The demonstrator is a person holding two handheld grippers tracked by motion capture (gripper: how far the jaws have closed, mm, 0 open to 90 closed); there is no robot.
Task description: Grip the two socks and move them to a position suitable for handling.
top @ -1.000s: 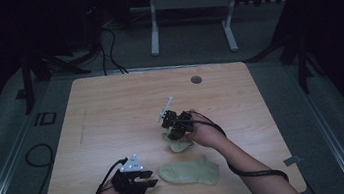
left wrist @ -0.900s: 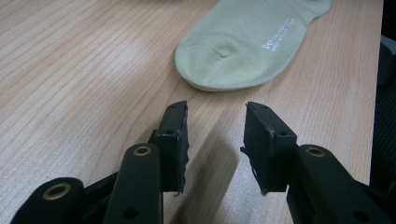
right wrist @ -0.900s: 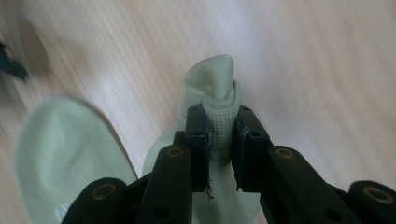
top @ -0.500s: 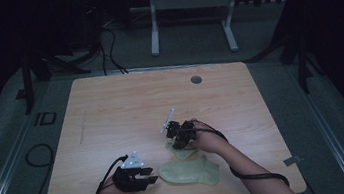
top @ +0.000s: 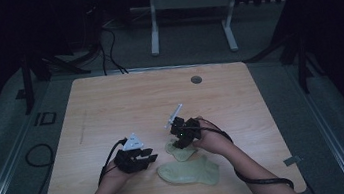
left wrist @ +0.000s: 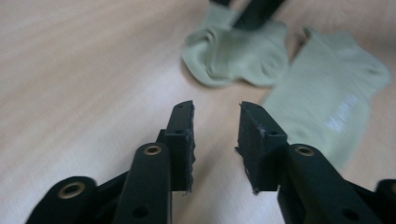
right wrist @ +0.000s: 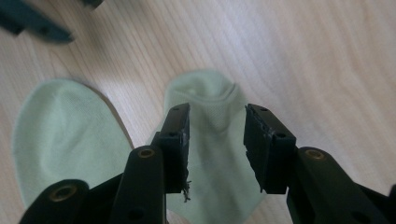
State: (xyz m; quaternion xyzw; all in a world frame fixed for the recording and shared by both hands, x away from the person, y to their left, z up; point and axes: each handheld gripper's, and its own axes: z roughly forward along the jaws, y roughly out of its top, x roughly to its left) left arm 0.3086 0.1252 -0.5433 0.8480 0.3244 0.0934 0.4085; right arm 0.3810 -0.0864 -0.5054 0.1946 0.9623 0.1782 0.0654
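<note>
From the high view, two pale green socks lie on the near right part of the wooden bench (top: 110, 105): a flat sock (top: 188, 170) close to the near edge and a bunched sock (top: 181, 149) just beyond it, the two touching or nearly so. The right claw (top: 181, 138) points down over the bunched sock, while the left claw (top: 149, 158) hovers just beside the toe end of the flat one. In the left gripper view the left claw (left wrist: 215, 135) is partly open with bare bench between its jaws; they have just been closing, and nothing is held. The bunched sock (left wrist: 236, 56) and flat sock (left wrist: 327, 100) lie ahead of it, apart from its tips. In the right gripper view the right claw (right wrist: 215, 144) stands partly open astride the bunched sock (right wrist: 210, 140), whose cloth lies between the jaws without being pinched; these jaws have just been opening. The flat sock (right wrist: 60, 135) lies beside it. Both socks look light, soft and limp, so they should fold and drape when lifted; a pinch on a raised fold or at the cuff edge seems the surest hold.
</note>
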